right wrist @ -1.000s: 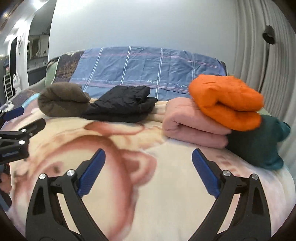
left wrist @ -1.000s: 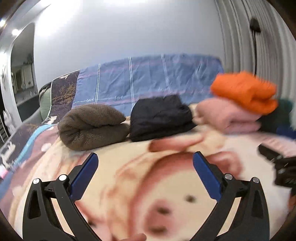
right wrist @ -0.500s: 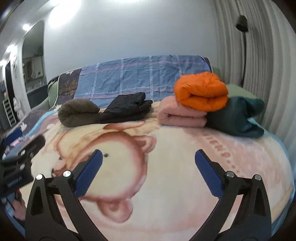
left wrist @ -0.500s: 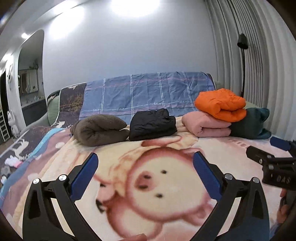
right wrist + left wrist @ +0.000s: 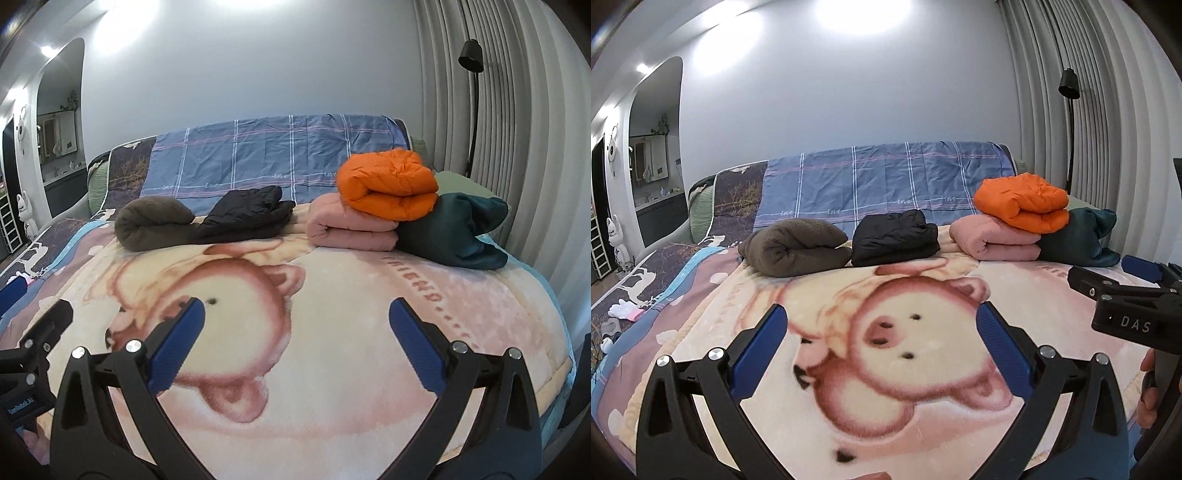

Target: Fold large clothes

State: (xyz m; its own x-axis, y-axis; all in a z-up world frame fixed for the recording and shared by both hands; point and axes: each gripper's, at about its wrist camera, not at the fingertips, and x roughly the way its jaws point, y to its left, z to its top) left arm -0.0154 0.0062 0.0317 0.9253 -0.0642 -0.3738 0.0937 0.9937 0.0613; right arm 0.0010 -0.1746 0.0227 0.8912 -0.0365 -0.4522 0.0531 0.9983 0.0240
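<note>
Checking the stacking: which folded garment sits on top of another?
The orange jacket: it rests on the pink bundle, while the brown, black and teal ones lie directly on the blanket.

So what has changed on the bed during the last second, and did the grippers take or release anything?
Both grippers drew back from the folded clothes and rose: the left gripper and right gripper now see more pig blanket. Neither took or released anything; both stayed open. The orange jacket stayed on the pink garment, and the brown fleece and black jacket did not move.
</note>
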